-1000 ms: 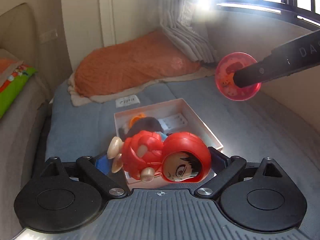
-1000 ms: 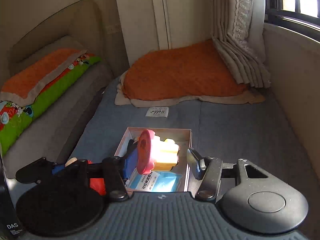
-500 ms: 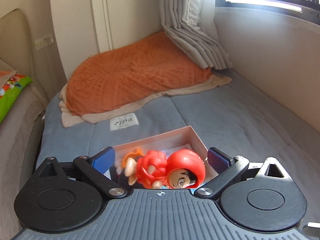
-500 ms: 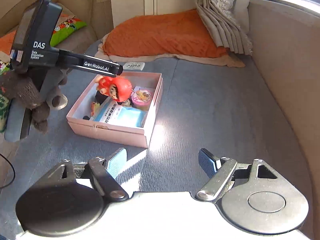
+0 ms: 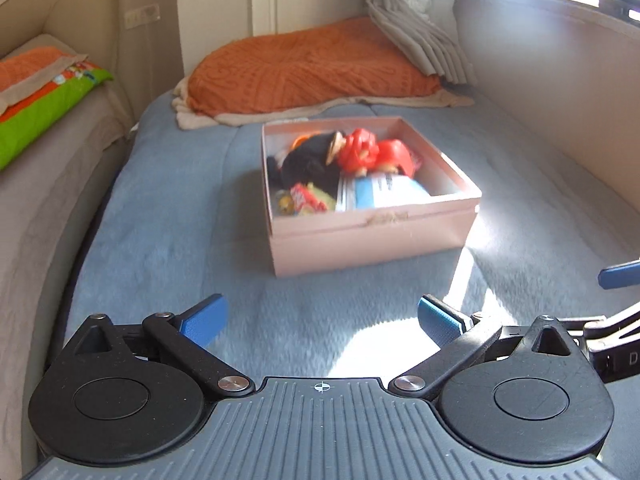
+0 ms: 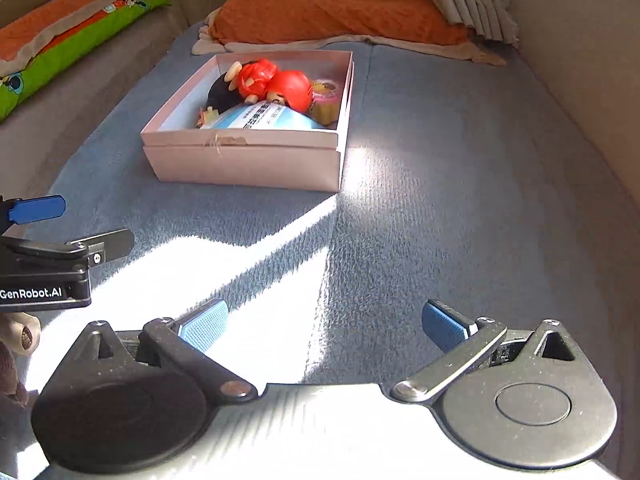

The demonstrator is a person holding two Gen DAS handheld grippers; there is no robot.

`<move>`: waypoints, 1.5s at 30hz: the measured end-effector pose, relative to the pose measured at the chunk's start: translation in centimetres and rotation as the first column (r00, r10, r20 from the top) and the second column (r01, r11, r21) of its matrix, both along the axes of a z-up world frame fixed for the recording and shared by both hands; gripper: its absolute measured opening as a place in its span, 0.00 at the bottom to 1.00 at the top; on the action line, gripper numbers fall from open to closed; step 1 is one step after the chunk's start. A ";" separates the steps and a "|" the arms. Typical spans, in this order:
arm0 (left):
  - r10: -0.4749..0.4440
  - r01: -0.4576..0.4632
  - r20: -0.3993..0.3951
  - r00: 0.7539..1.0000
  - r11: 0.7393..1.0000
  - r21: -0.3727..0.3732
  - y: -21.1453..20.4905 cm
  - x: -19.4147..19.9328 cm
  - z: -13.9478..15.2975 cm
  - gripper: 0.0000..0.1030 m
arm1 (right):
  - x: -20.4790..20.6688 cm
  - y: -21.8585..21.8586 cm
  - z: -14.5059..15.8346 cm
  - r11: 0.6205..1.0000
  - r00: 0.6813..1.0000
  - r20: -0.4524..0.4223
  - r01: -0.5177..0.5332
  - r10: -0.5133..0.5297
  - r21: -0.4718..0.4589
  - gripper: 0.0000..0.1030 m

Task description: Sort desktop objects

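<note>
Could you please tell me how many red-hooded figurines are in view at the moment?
1. The red-hooded figurine lies in the pink box, on a black plush toy. Others could be hidden underneath.

Both wrist cameras sit low over the blue-grey fleece blanket (image 5: 168,208), looking forward and downward. Both share the open pink cardboard box (image 5: 372,240) (image 6: 244,160), at twelve o'clock in the left view, eleven o'clock in the right.

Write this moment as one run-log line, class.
left claw: open, empty | right claw: opening, empty | red figure: in pink box | blue blanket: bare near claws
</note>
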State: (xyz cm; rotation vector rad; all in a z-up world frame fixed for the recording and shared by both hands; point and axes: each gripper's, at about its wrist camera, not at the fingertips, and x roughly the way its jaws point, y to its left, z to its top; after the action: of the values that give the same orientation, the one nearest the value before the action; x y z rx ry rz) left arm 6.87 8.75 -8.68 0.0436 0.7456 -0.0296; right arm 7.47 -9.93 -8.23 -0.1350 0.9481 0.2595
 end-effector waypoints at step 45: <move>0.069 -0.072 0.090 0.993 0.997 0.030 -0.9 -6.0 -7.3 1.00 | -7.9 0.8 -7.0 0.999 0.969 0.247 -0.031 0.022 0.034 1.00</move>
State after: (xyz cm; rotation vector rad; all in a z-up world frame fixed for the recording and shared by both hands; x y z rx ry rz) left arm 0.85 7.89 -15.96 0.0501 0.6579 0.0523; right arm -0.39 -9.13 -15.21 -0.1421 0.6939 0.2778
